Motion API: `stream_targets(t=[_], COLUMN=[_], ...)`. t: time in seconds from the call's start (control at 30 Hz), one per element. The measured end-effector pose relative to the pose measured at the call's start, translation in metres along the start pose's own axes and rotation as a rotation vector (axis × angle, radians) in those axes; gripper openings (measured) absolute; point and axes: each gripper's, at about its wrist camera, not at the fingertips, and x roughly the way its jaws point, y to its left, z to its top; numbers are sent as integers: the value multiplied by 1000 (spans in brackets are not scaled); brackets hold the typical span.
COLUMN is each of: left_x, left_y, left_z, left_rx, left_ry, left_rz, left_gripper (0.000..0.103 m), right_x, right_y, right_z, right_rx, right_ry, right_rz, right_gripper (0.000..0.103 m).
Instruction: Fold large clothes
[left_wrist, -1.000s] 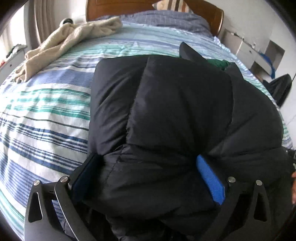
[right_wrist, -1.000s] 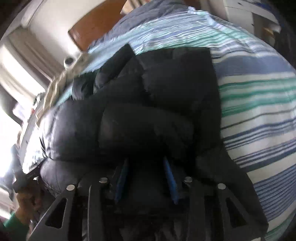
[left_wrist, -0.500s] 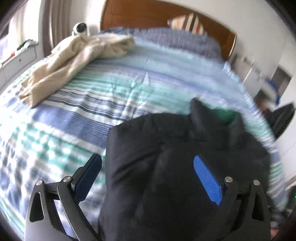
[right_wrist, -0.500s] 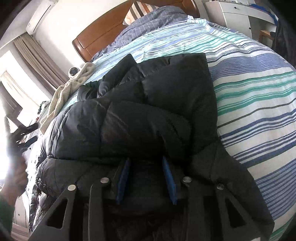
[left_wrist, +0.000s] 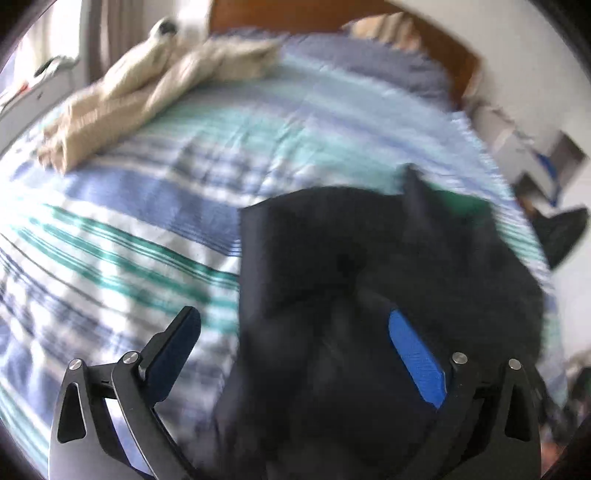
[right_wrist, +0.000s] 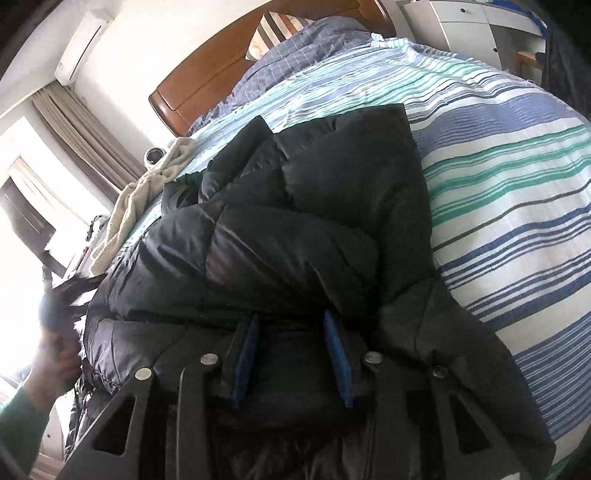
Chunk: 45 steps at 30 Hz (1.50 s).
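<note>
Well, from the left wrist view everything is smeared with blur. The left tongs stand wide open, gripping nothing: one dark finger at about 7 o'clock hangs over the striped bedspread, the blue-padded finger at about 5 o'clock over the black puffer jacket. Whether either pad touches fabric, I cannot tell. The jacket fills the frame from the middle down toward 5 o'clock, a bit of green lining showing at its far edge near 2 o'clock. A beige blanket is bunched up at 11 o'clock, well apart from the jacket, and the wooden headboard runs across 12 to 1 o'clock.

Over in the right wrist view the picture is sharp. The right tongs at 6 o'clock are drawn in on a fold of the jacket, the two blue pads partly sunk into the cloth with a bunch of it between them. The jacket lies folded over itself on the bedspread, spreading from the middle out to 9 o'clock. The beige blanket lies at 10 o'clock just past the collar, the headboard at 11 to 12 o'clock, and a white cabinet at 1 o'clock. At 8 o'clock a hand in a green sleeve shows in glare.
</note>
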Motion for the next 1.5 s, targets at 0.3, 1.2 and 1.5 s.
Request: stream_targets(t=[0.3,1.2,1.5], left_x=[24,-169,-283], left_y=[8,-42,58], left_z=[-50,-264,-218], left_rx=[19,467,182], left_ry=[72,284,126], left_rz=[-39,21,107], left_gripper=[103,102,102], right_x=[-4,-175,-259], right_y=[1,73,86], right_z=[0,-177,-176], right_rx=[-3,-335,-376], right_ry=[3,287,123], right_rz=[-17,-160,-204], right_gripper=[36,45,48])
